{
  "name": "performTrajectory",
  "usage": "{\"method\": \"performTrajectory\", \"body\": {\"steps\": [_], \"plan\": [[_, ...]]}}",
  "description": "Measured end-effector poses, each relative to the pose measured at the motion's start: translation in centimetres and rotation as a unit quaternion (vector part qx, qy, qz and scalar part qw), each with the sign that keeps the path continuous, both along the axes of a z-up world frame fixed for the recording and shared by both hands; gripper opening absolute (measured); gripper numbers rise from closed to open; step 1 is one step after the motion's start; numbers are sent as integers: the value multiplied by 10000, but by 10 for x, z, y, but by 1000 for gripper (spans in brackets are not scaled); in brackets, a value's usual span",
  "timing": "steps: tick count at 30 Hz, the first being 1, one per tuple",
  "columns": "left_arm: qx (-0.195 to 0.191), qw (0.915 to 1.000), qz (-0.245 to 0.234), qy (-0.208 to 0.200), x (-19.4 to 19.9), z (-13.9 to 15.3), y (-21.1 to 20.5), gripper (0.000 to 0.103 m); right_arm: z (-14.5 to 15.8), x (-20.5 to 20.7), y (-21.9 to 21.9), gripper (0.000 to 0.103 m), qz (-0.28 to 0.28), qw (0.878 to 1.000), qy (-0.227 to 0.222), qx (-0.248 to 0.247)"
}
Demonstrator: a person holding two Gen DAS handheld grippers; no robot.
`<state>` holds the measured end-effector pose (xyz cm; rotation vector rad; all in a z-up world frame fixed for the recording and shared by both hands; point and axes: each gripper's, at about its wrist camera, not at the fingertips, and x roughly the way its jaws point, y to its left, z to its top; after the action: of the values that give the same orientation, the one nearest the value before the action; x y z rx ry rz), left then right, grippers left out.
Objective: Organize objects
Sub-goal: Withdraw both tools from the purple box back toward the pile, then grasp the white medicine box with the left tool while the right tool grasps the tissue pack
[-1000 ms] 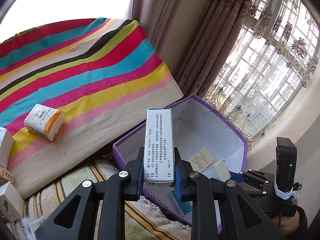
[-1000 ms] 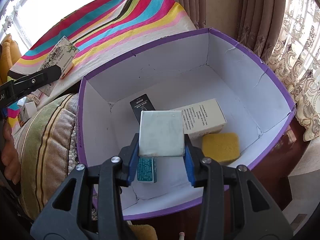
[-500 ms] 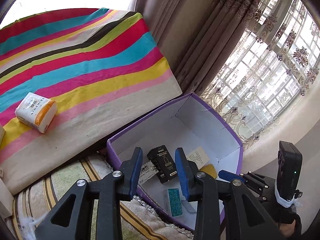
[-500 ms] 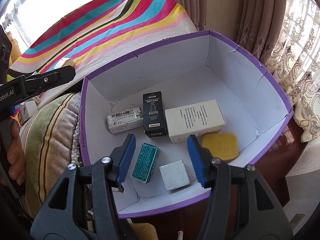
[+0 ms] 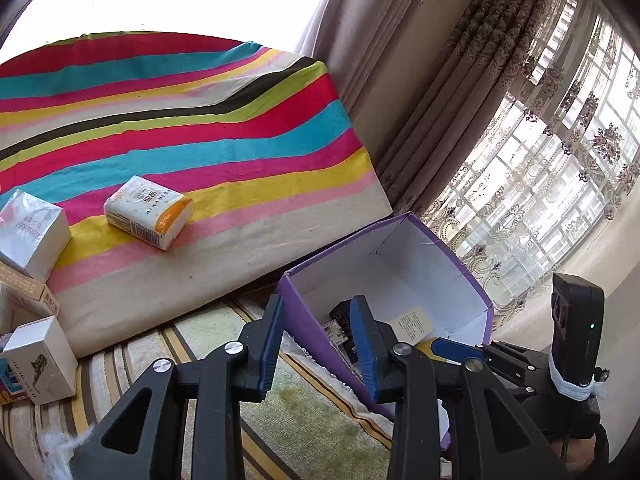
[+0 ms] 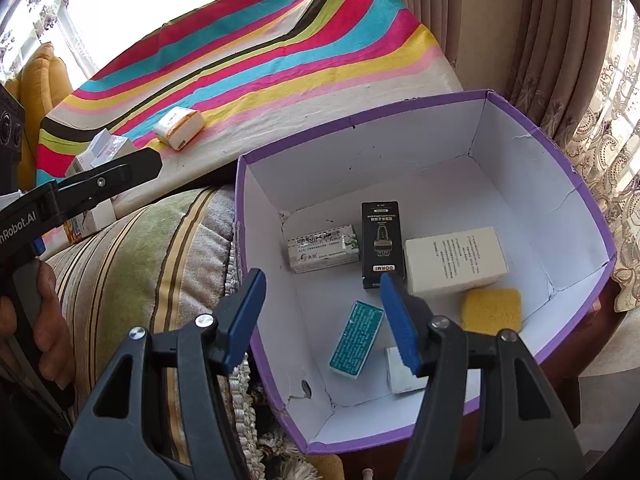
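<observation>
A purple box with white inside [image 6: 520, 160] holds a black carton [image 6: 380, 240], a white printed carton [image 6: 454, 266], a white-green carton [image 6: 322, 248], a teal packet [image 6: 356, 338], a small white box [image 6: 398, 376] and a yellow sponge [image 6: 492, 306]. My right gripper [image 6: 322, 320] is open and empty above the box's near left wall. My left gripper [image 5: 316, 346] is open and empty over the box's left rim [image 5: 304, 320]. A white-orange tissue pack [image 5: 148, 212] lies on the striped cloth [image 5: 200, 120].
Several white cartons [image 5: 32, 232] stand at the cloth's left edge, one lower carton [image 5: 40, 360] on a striped green cushion [image 5: 300, 420]. Curtains [image 5: 440, 100] and a window are behind the box. The left gripper shows in the right wrist view [image 6: 100, 180].
Both grippers opened and dropped their cartons into the purple box. Both then pulled back and left; the left view now looks toward the cloth and its cartons.
</observation>
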<state>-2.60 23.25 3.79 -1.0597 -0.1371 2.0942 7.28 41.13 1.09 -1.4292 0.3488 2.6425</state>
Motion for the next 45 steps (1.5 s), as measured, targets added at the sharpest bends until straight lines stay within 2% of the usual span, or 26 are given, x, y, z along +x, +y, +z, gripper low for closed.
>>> {"method": "performTrajectory", "body": {"steps": [4, 6, 8, 12, 14, 17, 20, 25, 28, 35, 45], "plan": [[30, 9996, 278, 101, 2, 2, -28, 36, 3, -9, -20, 64, 178, 9998, 86, 31], [33, 9989, 442, 164, 3, 3, -42, 41, 2, -14, -29, 67, 234, 9997, 106, 59], [64, 9977, 638, 205, 2, 4, -57, 52, 4, -20, -35, 67, 247, 9995, 167, 73], [70, 9932, 1118, 319, 1, 10, -90, 65, 11, -32, -47, 73, 305, 9990, 304, 101], [74, 9897, 1379, 370, 0, 12, -108, 73, 15, -39, -54, 75, 347, 9986, 381, 117], [114, 9835, 1766, 374, -6, 13, -137, 78, 16, -50, -65, 81, 447, 9980, 415, 161], [89, 9760, 2144, 383, -13, 11, -168, 84, 12, -60, -77, 82, 594, 9974, 361, 190], [49, 9635, 2657, 309, -32, 7, -210, 86, 10, -74, -88, 82, 821, 9959, 298, 220], [-40, 9603, 2777, 274, -48, 6, -223, 89, 9, -83, -92, 82, 927, 9950, 284, 243], [-349, 9601, 2776, 38, -87, -4, -234, 98, 12, -106, -102, 83, 1189, 9914, 328, 437], [-638, 9510, 3018, -214, -133, -21, -244, 99, 15, -150, -112, 86, 1717, 9805, 470, 836]]}}
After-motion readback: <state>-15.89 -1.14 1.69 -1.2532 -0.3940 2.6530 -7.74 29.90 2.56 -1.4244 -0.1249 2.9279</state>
